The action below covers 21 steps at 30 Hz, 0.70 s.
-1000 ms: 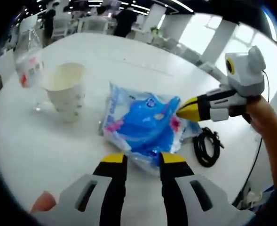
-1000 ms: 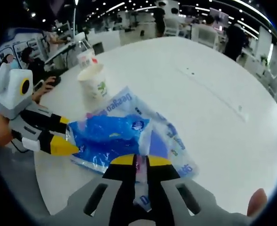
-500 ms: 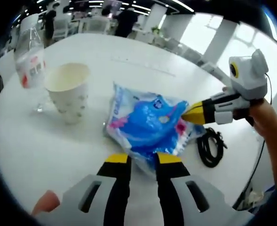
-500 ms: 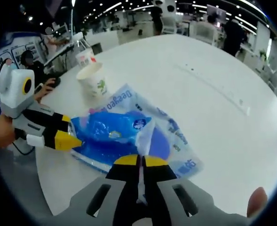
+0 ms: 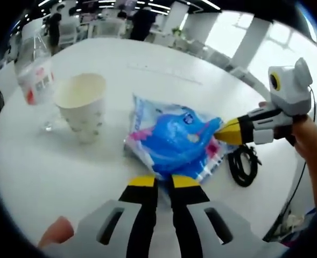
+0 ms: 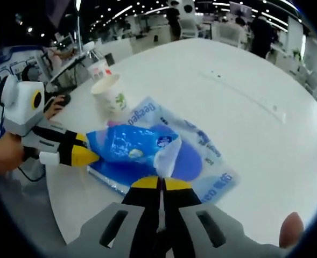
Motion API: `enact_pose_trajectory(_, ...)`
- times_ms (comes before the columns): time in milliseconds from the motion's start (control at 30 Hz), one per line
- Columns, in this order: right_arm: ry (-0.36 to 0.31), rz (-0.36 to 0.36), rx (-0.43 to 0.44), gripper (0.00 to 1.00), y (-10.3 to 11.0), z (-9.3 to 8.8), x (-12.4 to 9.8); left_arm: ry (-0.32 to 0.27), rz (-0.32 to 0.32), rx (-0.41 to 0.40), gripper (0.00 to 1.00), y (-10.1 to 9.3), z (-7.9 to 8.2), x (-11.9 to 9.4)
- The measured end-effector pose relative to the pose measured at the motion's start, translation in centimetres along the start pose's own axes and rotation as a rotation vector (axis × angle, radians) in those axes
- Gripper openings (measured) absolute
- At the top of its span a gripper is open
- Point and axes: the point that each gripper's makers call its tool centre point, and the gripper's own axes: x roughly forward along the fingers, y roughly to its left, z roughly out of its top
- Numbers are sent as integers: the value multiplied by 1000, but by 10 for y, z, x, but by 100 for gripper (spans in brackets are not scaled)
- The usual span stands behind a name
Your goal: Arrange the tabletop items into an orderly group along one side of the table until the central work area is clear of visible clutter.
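A blue and clear plastic bag lies in the middle of the white table. My left gripper is shut on the bag's near edge. In the right gripper view the same bag is lifted a little at its left corner, where the left gripper pinches it. My right gripper is shut on a raised flap of the bag's clear plastic. In the left gripper view the right gripper reaches in from the right and holds the bag's far corner.
A white paper cup stands left of the bag, with a plastic bottle behind it. The cup and bottle also stand beyond the bag. A coiled black cable lies near the table's edge. People and desks fill the background.
My left gripper's jaws have come together from open onto the bag's edge. The right gripper has stayed shut on the flap and the bag has risen and bunched slightly.
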Motion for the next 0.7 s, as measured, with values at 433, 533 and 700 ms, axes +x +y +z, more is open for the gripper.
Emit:
enact_pose_trajectory(433,-60,-40,54,1,-4,1,-31,-17,-34,75,2,-15,23,-9)
enact_pose_trajectory(533,-82,-58,76,1,-7,1,-41,-21,-47,101,2,-23,30,-10)
enact_pose_trajectory(700,-113,-107,106,1,-20,-2,-65,-25,-73,156,2,-44,45,-7)
